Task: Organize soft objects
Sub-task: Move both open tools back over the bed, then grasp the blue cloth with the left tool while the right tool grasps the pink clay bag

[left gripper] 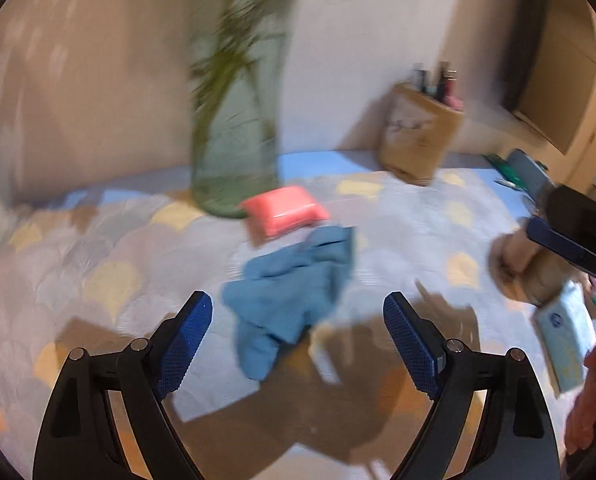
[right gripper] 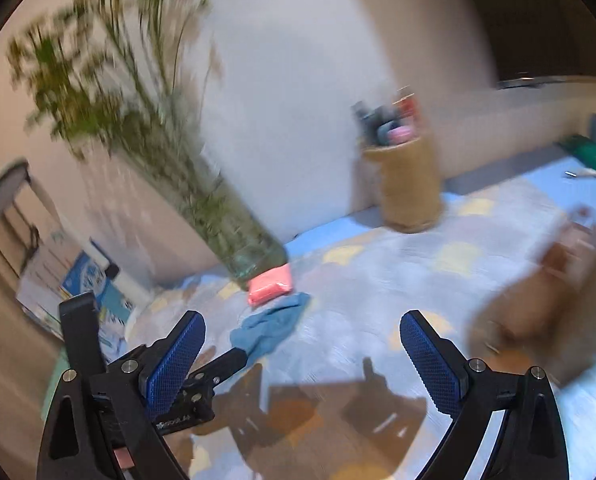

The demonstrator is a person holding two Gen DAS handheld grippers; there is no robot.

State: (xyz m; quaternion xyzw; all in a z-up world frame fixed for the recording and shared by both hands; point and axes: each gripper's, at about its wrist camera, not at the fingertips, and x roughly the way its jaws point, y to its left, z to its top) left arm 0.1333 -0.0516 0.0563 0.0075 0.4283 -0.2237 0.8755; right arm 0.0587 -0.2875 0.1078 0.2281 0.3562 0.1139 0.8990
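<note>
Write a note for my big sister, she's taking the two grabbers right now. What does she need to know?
Left gripper: open, empty, above the patterned mat, pointing at the crumpled blue cloth.
Right gripper: open, empty, further to the right.
The blue cloth lies loose on the mat. The pink pillow sits just behind it, against the glass vase. A brown soft thing is at the right, too blurred to name.
Done: nothing gathered yet, as far as it shows.
Left: pick up the cloth, probably first, then the pillow. Mind the vase.
</note>
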